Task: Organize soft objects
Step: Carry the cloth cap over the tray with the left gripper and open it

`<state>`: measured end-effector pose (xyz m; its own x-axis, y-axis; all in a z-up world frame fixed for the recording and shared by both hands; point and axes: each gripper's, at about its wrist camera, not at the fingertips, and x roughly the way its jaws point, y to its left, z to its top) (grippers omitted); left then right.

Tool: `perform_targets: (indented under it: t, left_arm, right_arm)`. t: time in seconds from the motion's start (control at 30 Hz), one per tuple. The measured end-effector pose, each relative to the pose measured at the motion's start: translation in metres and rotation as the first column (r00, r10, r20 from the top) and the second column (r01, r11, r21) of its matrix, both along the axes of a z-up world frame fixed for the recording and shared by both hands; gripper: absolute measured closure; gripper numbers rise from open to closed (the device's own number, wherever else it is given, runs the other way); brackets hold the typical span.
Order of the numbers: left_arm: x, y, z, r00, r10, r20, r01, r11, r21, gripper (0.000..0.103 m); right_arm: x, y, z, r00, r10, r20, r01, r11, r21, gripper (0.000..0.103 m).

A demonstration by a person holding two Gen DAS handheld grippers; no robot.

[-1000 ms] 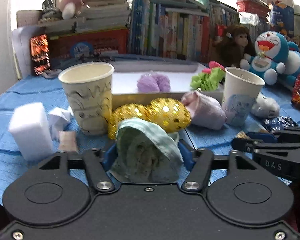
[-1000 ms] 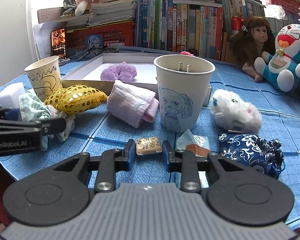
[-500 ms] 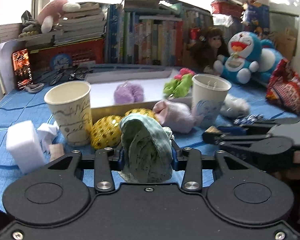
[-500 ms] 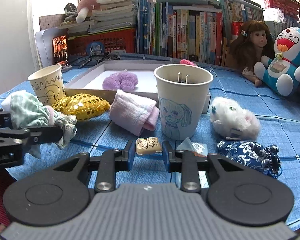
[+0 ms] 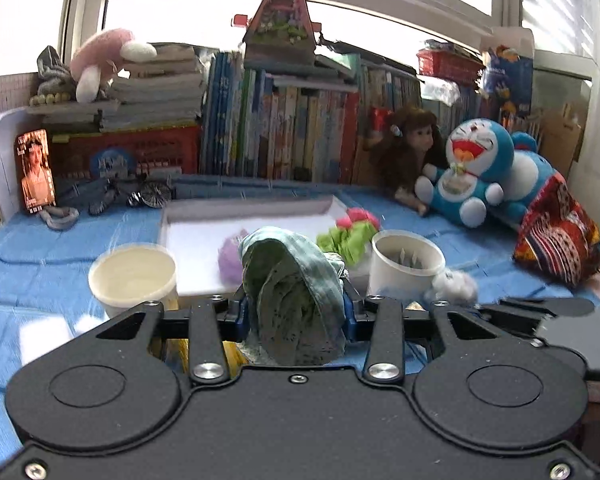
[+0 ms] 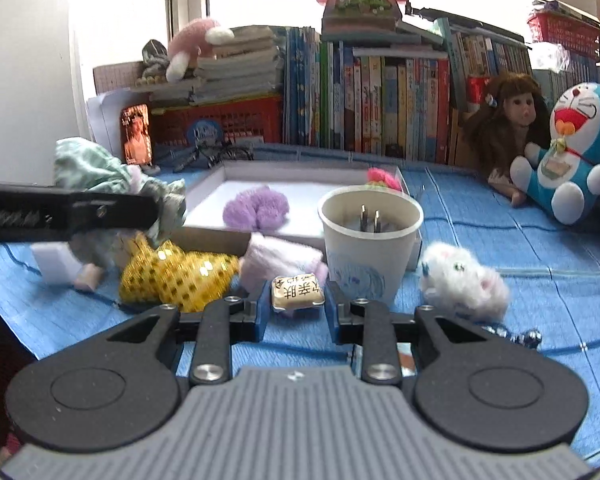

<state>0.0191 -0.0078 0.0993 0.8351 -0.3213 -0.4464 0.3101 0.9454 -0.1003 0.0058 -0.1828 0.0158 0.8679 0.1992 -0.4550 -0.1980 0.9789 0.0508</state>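
left tool point(image 5: 296, 316) clamped on crumpled green cloth point(image 5: 294, 296), cloth bunched up btwn both fingers, held clear above the tabletop point(image 5: 40, 248). right wrist view shows same cloth point(image 6: 112, 176) raised at left, above a white foam block point(image 6: 54, 266). right tool point(image 6: 298, 310) clamped on small gold-wrapped packet point(image 6: 298, 294), fingers touching both its sides, packet low, cannot tell if it touches the blue cover. just past it: gold sequin pouch point(image 6: 178, 276), pink folded towel point(image 6: 280, 262), paper cup w/ drawing point(image 6: 368, 248) holding a plug, white fluffy toy point(image 6: 462, 280) to cup's right. empty paper cup point(image 5: 134, 276) at left in left wrist view. further back: white tray point(image 6: 236, 184) w/ purple fluffy item point(image 6: 256, 208) inside; pink/green item point(image 5: 350, 234) at tray's right edge. far: doll point(image 6: 508, 120), blue cat plush point(image 6: 568, 160), row of books point(image 6: 364, 104) along the window.
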Motion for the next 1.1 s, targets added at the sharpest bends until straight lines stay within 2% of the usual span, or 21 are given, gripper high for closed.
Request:
perform_targets:
  t: [0.27,0.4,0.5,0.6,0.67,0.73,0.8,0.87,0.97,1.1]
  left_arm:
    - [0.055,0.008,0.039,0.999,0.039,-0.018,-0.038,0.999,0.028,0.064]
    - [0.092,0.007,0.052,0.997,0.057,-0.051,-0.054,0.997,0.059,0.064]
    - [0.127,0.007,0.055,0.989,0.074,-0.126,-0.067,0.996,0.055,0.064]
    - [0.165,0.007,0.051,0.971,0.087,-0.222,-0.076,0.996,0.054,0.064]
    - [0.193,0.007,0.045,0.948,0.105,-0.302,-0.091,0.994,0.059,0.063]
    - [0.222,0.008,0.036,0.913,0.126,-0.389,-0.11,0.992,0.064,0.063]
    - [0.241,0.009,0.025,0.882,0.159,-0.443,-0.147,0.987,0.061,0.063]
    - [0.257,0.009,0.015,0.867,0.174,-0.467,-0.156,0.985,0.077,0.063]
    - [0.276,0.004,0.002,0.858,0.189,-0.477,-0.15,0.981,0.12,0.063]
    - [0.296,0.002,-0.012,0.841,0.2,-0.504,-0.159,0.98,0.123,0.063]
  right_arm:
    - [0.026,-0.007,0.041,0.999,0.021,0.024,-0.022,0.998,0.06,0.068]
    - [0.06,-0.01,0.059,1.0,0.021,-0.014,-0.02,0.996,0.089,0.068]
    - [0.092,-0.01,0.068,0.997,0.024,-0.076,-0.016,0.995,0.103,0.068]
    - [0.123,-0.005,0.066,0.986,0.029,-0.167,-0.01,0.993,0.117,0.068]
    - [0.14,0.0,0.061,0.974,0.042,-0.223,-0.019,0.994,0.106,0.068]
    - [0.154,0.008,0.052,0.963,0.041,-0.268,-0.021,0.997,0.078,0.068]
    - [0.161,0.018,0.042,0.954,0.043,-0.297,-0.032,0.999,0.042,0.068]
    - [0.168,0.026,0.034,0.947,0.042,-0.319,-0.039,0.999,0.016,0.068]
    - [0.179,0.035,0.022,0.934,0.038,-0.355,-0.045,0.999,-0.012,0.068]
    - [0.191,0.042,0.01,0.922,0.024,-0.386,-0.041,0.999,-0.036,0.067]
